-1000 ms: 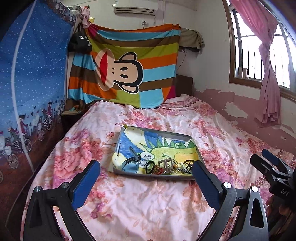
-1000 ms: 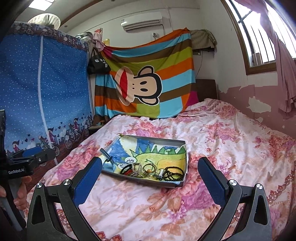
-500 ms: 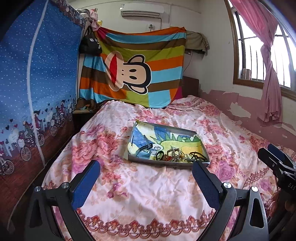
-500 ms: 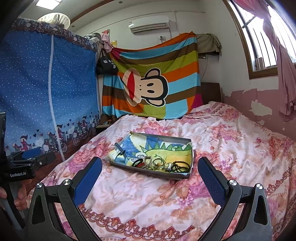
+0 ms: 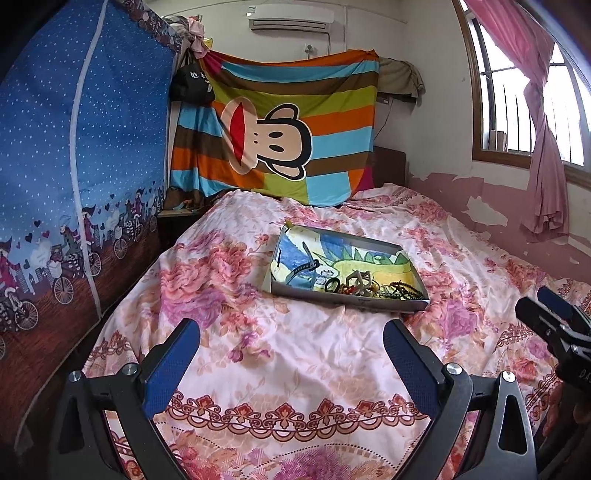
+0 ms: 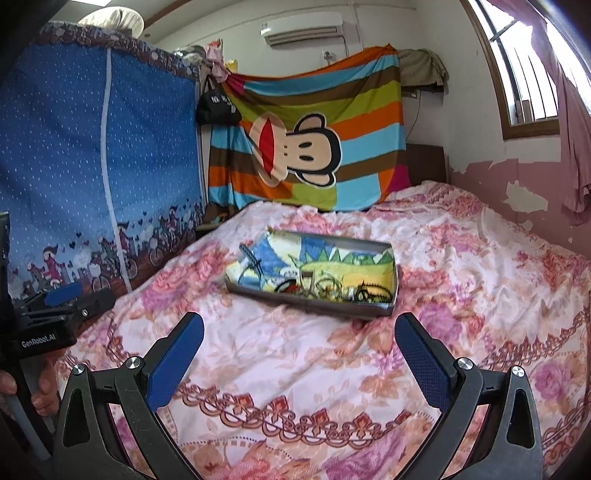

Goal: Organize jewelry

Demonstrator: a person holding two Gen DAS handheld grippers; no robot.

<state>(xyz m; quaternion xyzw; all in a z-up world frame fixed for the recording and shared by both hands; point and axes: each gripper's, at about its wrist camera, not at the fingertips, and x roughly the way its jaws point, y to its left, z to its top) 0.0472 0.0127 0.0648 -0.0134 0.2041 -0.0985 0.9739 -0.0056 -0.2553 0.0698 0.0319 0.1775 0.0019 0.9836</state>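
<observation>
with both your left gripper (image 5: pixel 291 354) and right gripper (image 6: pixel 299 349) wide and empty, the tangled jewelry (image 5: pixel 364 287) in the tray (image 5: pixel 351 301) could lift out in a clump.

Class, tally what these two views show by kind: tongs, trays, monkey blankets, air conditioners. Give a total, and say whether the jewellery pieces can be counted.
tongs: 2 (left tongs, right tongs, both open)
tray: 1
monkey blanket: 1
air conditioner: 1
Total: 5
The jewellery in the tray is too tangled to count.
</observation>
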